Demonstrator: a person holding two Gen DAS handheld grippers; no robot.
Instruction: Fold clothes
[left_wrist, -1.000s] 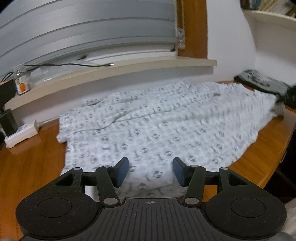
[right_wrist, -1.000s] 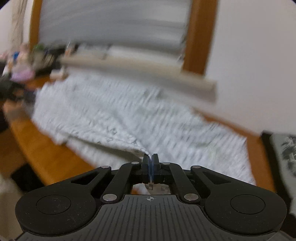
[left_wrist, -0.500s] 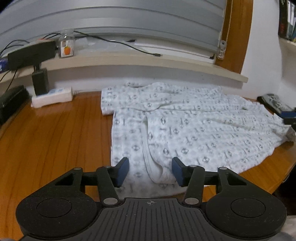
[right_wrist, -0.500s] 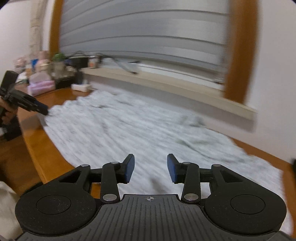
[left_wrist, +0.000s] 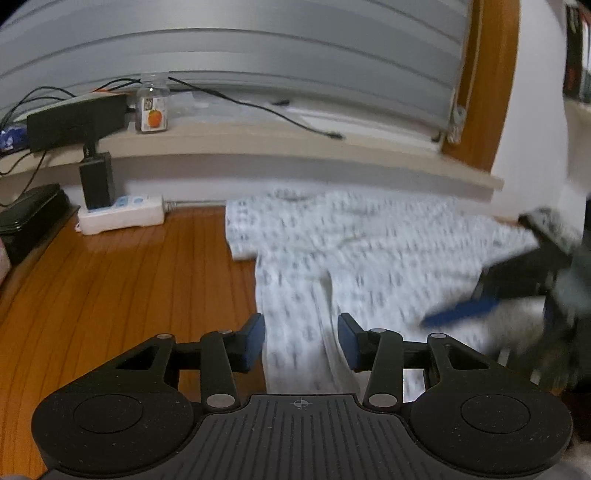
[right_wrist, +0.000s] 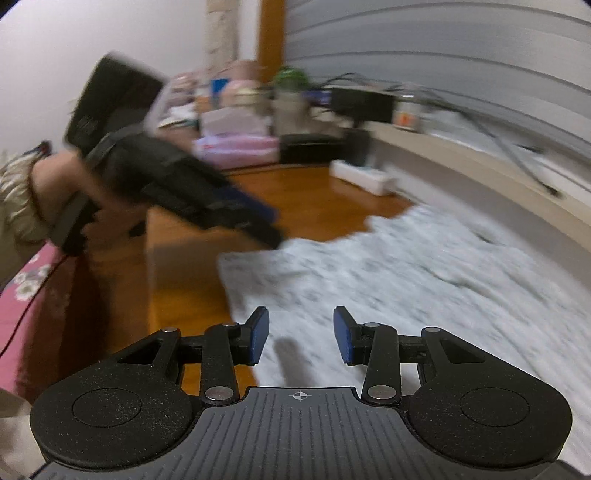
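- The white patterned cotton garment lies spread flat on the glossy orange-brown wooden desk, its far edge close under the pale windowsill and one layer already lapped over another along a soft ridge that runs toward the left wrist camera.
- The left claw hovers over the near hem where that ridge ends. Its jaws stand at a middling gap and have just been closing; cloth shows between the blue pads, but they do not press it, so nothing is held.
- Its place over the layered edge suggests it is lining up to pinch both layers for the next fold.
- The right claw hangs low over the cloth's other side near the desk's front edge, jaws parted to a middling gap and empty after opening a moment ago. Blur hides the weave below it.
- Each claw shows in the other's view as a dark streak with a blue pad, reaching in over the cloth from the side.
- The fabric looks thin and limp, with small grey motifs in rows; it will likely crease and slide easily on the polished wood.
- A white power strip sits on the desk well clear of the garment, and a small clear jar with an orange label stands on the sill above it.
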